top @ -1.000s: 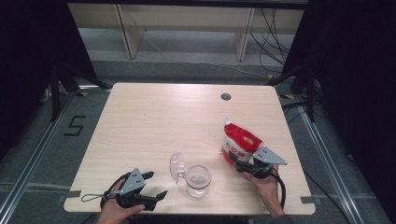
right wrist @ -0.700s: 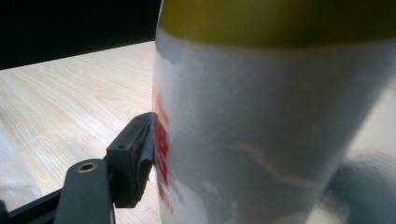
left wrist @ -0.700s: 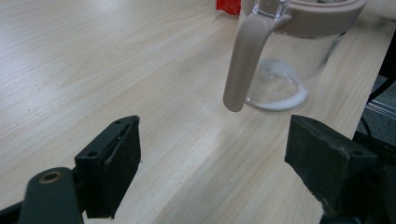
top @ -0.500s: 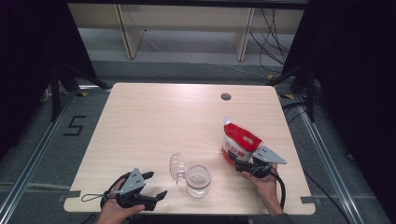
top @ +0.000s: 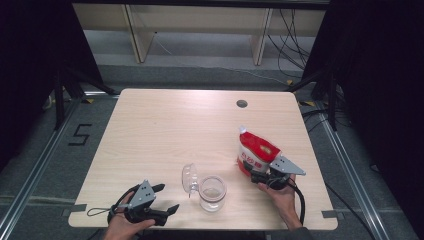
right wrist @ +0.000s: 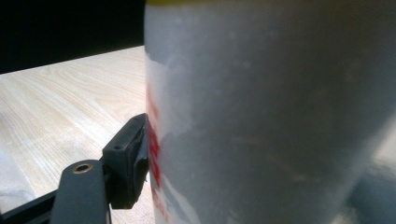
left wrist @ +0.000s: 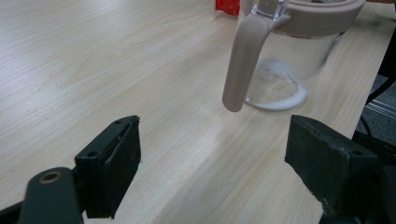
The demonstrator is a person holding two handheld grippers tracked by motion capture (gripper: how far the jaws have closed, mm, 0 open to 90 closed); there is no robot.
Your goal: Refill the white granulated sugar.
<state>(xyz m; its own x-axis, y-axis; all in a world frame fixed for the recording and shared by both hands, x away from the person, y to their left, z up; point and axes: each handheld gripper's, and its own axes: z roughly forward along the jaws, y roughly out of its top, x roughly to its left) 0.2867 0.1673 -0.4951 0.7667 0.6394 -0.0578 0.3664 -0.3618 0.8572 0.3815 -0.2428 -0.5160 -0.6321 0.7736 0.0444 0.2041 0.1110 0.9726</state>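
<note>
Nearest, at the table's (top: 150,130) front edge, the left gripper (top: 162,198) rests low in the person's left hand (top: 125,227), its jaws spread wide with nothing between them. Just beyond it, to its right in the high view, stands the clear glass jar (top: 212,192), lid (top: 189,178) hinged open to its left and a thin layer of white powder on the bottom (in the left gripper view the jar (left wrist: 294,60) sits ahead of the open jaws, apart from them, its beige latch hanging down the near side). Farther right, the right gripper (top: 256,175), held in the right hand (top: 280,197), pinches the lower part of the red-and-white bag (top: 256,152), which stands upright on the table right of the jar and near it; in the right gripper view one jaw presses against the bag's (right wrist: 280,116) pale side. Farthest, a round grommet hole (top: 242,104) lies near the back edge.
</note>
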